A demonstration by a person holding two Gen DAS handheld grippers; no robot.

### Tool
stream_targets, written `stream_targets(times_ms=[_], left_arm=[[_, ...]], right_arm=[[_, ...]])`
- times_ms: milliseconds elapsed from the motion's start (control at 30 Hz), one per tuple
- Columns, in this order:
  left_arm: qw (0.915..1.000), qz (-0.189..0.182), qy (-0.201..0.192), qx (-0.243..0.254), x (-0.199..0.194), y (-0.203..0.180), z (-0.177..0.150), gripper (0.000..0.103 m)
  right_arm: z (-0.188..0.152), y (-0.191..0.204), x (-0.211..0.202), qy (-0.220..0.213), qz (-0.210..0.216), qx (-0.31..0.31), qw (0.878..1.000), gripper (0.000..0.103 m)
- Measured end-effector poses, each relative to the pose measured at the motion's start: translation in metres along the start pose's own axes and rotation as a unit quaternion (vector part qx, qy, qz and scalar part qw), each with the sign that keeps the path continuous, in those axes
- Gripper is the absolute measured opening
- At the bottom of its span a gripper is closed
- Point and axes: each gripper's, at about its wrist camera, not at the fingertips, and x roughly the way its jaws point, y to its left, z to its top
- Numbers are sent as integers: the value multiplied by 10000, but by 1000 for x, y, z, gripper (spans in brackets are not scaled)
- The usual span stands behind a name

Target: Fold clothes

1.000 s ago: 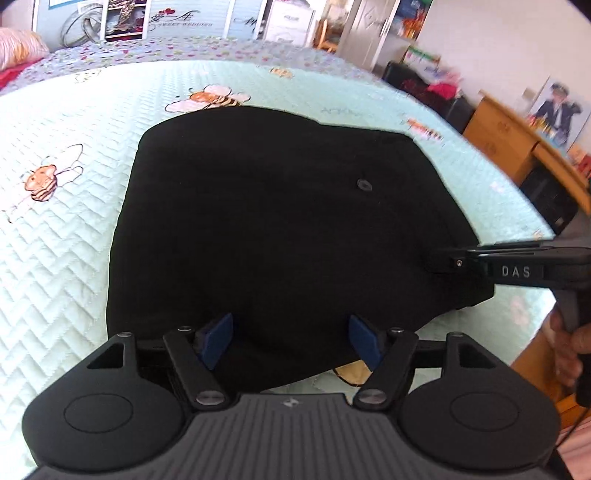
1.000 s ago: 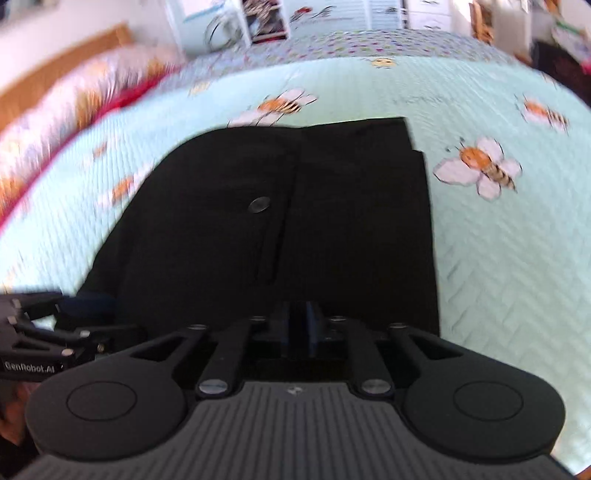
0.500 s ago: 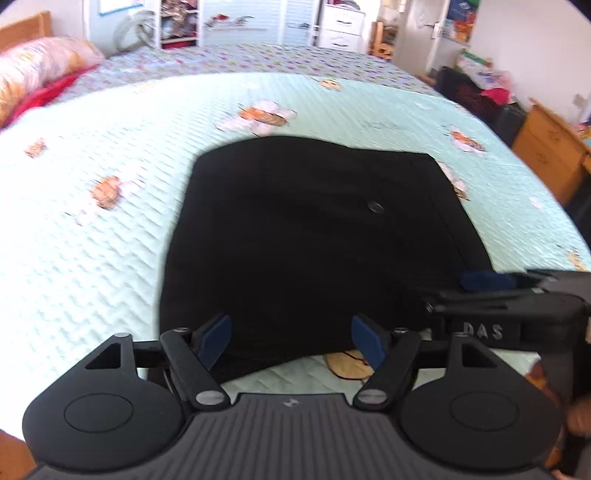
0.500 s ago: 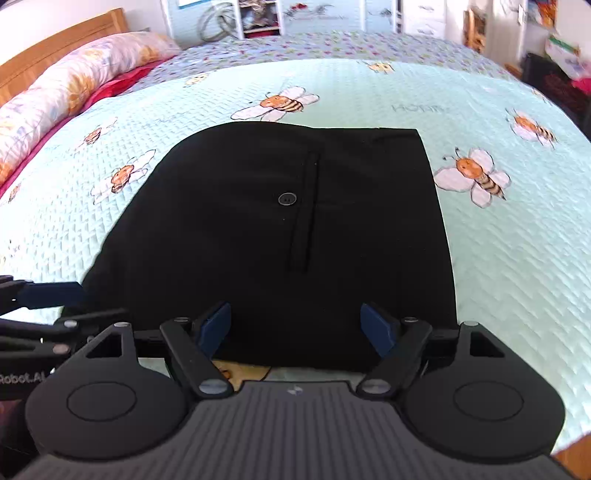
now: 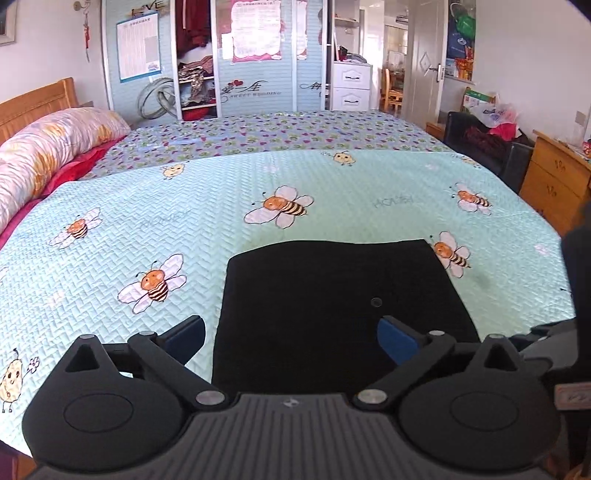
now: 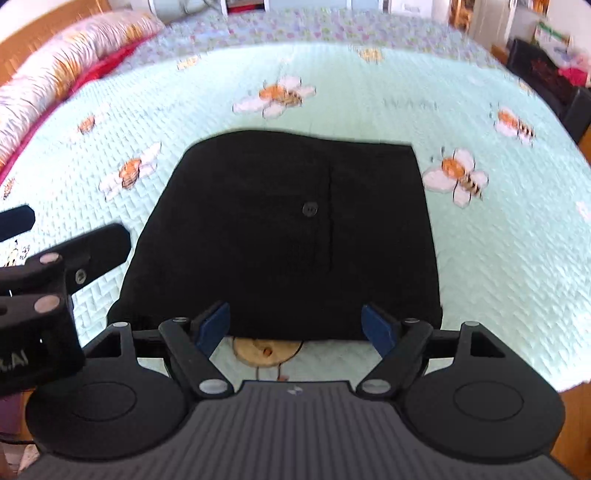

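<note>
One black folded cloth [image 5: 332, 295] in lower middle of frame, one round button [image 5: 376, 302] on it. One bed cover [image 5: 184, 192] with bee pictures. Two grippers: left gripper [image 5: 291, 338] at bottom, jaws opening, nothing between; right gripper [image 6: 297, 326] at bottom. One long pillow [image 5: 48, 147], upper left.

The wardrobe door [image 5: 255, 74] carries "SWEET WEDDING"; the wall sign [image 5: 147, 6] above it reads "LOVE".

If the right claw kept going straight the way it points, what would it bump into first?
Most likely the black clothes on the bed. The open right claw points at their near edge, though depth is hard to judge.
</note>
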Motion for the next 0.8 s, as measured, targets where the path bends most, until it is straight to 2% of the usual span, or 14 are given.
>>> stream_targets(times_ms=[200, 433, 800], left_arm=[[9996, 74, 250, -59, 13, -5, 7, 103], [9965, -45, 750, -356, 33, -6, 8, 103], [9916, -128, 1190, -487, 52, -9, 7, 103]], right_arm=[[5, 11, 1, 271, -57, -69, 9996, 80], [12, 7, 15, 654, -10, 119, 9978, 80], [16, 2, 30, 839, 54, 91, 9964, 80]])
